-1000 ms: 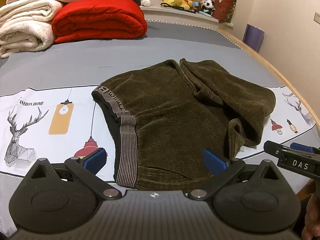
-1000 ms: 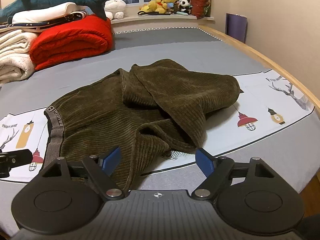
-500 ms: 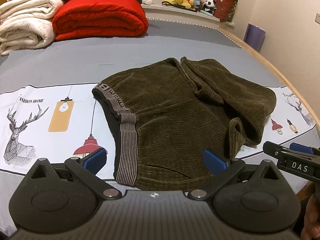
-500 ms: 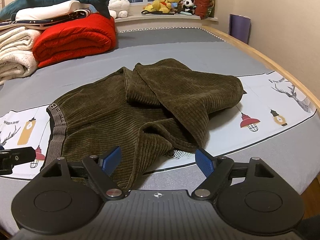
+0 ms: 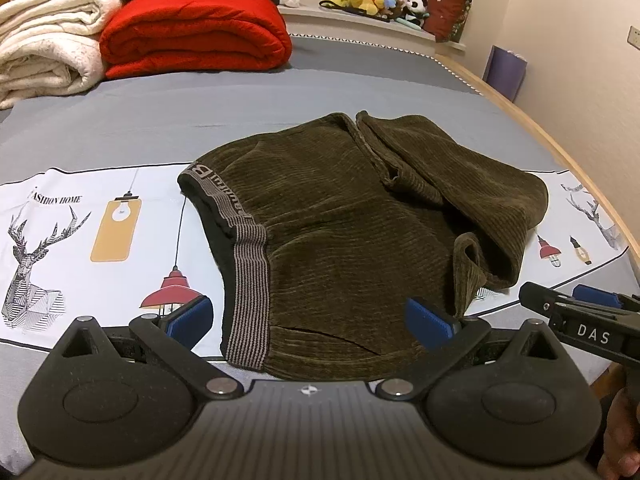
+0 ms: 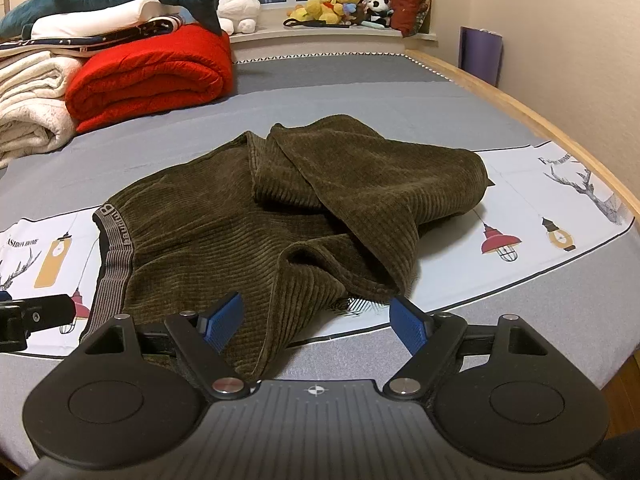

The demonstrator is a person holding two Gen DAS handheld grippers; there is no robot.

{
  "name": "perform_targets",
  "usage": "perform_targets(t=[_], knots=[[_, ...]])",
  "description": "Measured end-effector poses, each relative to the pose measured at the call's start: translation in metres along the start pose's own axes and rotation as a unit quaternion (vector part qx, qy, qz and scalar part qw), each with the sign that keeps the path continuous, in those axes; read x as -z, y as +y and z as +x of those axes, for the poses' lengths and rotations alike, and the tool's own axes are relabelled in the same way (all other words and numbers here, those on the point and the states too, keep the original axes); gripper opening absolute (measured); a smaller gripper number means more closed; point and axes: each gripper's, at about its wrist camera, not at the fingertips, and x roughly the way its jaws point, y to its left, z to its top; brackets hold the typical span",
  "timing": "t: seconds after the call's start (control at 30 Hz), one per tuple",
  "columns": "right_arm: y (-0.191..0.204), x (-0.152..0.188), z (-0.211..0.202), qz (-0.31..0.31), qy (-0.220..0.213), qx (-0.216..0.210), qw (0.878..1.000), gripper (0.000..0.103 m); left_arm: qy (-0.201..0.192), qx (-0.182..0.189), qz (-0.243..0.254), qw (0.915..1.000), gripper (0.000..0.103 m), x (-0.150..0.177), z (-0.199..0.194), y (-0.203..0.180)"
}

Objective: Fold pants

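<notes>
Both grippers, left gripper [image 5: 308, 320] and right gripper [image 6: 316, 320], gape empty over the bed's near edge; the olive ribbed corduroy pants [image 5: 352, 232] lie bunched mid-bed, so pinching one loose layer risks dragging the heap crooked

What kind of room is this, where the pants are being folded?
Most likely a bedroom. The olive corduroy pants lie on a wide bed with a grey cover, folded blankets are stacked at its far end, and stuffed toys line the window sill beyond.
</notes>
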Motion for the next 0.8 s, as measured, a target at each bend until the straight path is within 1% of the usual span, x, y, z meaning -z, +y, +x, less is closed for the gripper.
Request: perform_targets(t=[0.37, 0.8], knots=[[0.0016, -0.0007, 0.0006, -0.004, 0.0, -0.002, 1.0, 0.081, 0.002, 0.009, -0.003, 0.9999, 0.103, -0.0005, -0.0003, -0.0014], [0.0007, -0.0018, -0.0026, -0.001, -0.007, 0.002, 1.0, 0.077, 0.004, 0.018, -0.002, 0.9998, 0.103, 0.0002, -0.0004, -0.0033]])
